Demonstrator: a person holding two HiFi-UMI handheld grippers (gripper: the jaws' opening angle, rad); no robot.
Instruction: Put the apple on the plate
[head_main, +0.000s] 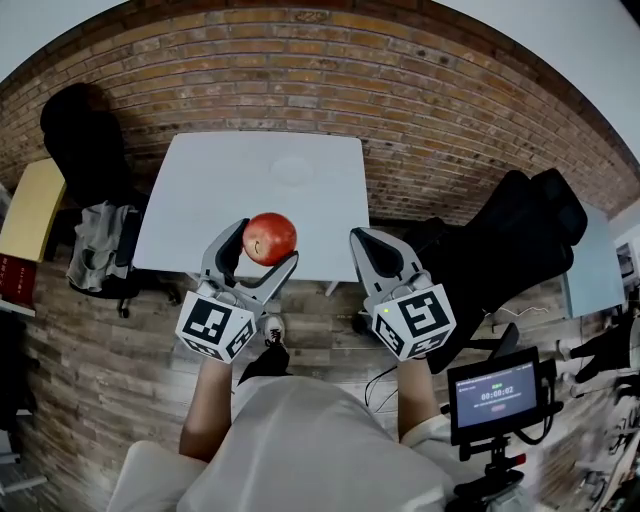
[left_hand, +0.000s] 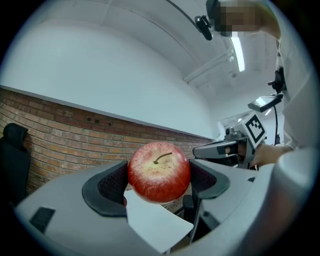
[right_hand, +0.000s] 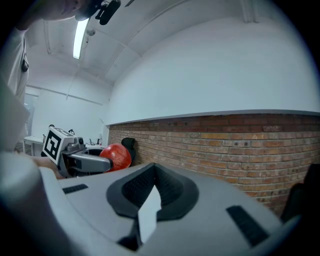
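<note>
My left gripper (head_main: 262, 246) is shut on a red apple (head_main: 270, 238) and holds it above the near edge of the white table (head_main: 200, 200). In the left gripper view the apple (left_hand: 159, 171) sits stem up between the two dark pads (left_hand: 109, 189), with the table (left_hand: 156, 226) below. A pale white plate (head_main: 293, 170) lies near the table's far side, well beyond the apple. My right gripper (head_main: 368, 250) hovers to the right of the apple, shut and holding nothing. From the right gripper view (right_hand: 151, 196) the apple (right_hand: 116, 156) shows at the left.
A black chair (head_main: 85, 140) stands left of the table, with grey clothes (head_main: 98, 240) on a seat below it. A black bag or chair (head_main: 510, 240) is at the right. A small screen on a stand (head_main: 497, 395) sits at the lower right. A brick wall (head_main: 400, 90) lies behind.
</note>
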